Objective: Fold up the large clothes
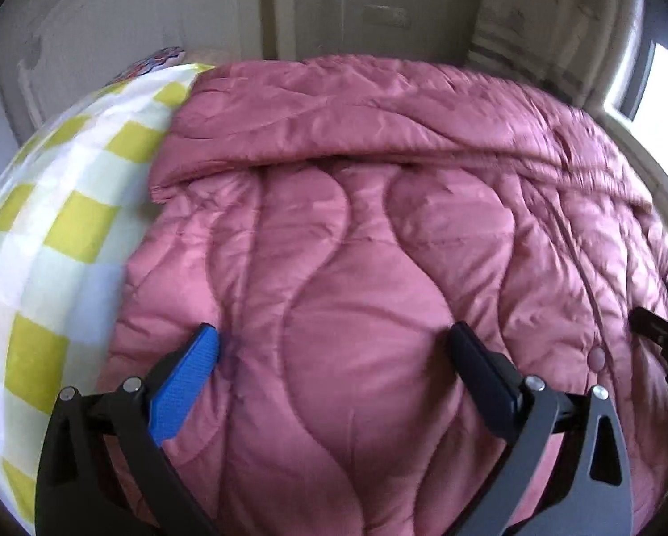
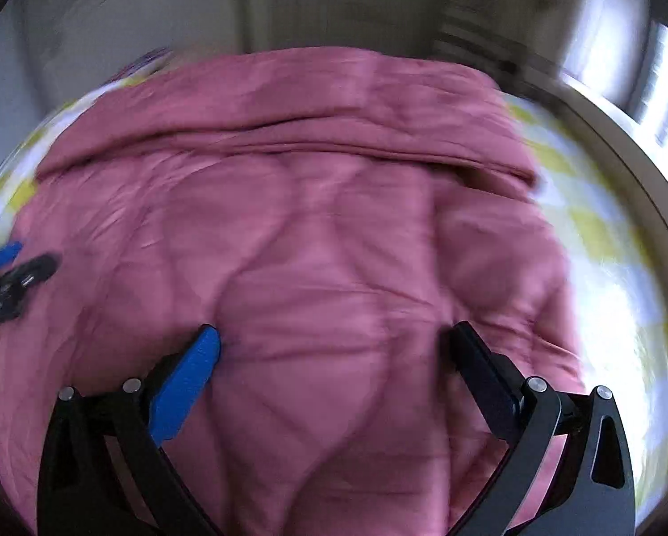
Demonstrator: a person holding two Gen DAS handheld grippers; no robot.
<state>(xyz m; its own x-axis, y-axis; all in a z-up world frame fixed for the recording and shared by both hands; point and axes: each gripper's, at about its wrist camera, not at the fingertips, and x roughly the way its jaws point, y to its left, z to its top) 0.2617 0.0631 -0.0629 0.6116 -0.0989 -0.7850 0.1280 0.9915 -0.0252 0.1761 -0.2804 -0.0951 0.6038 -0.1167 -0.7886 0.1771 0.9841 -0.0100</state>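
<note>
Claws (image 1: 334,348) (image 2: 334,348) spread wide above pink jacket (image 1: 378,232).

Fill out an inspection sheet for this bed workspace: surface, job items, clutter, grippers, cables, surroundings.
Surface: bed with a yellow-and-white checked sheet, showing on both sides of the garment.
Job's things: pink quilted jacket spread across the bed, a fold ridge running across its far part; a snap button shows near its right edge.
Clutter: a patterned item at the far left of the bed, too small to identify.
Grippers: left gripper open over the jacket, holding nothing; right gripper open over the jacket, holding nothing; right wrist view is motion-blurred.
Cables: nothing seen.
Surroundings: pale headboard behind the bed, bright window at far right.
</note>
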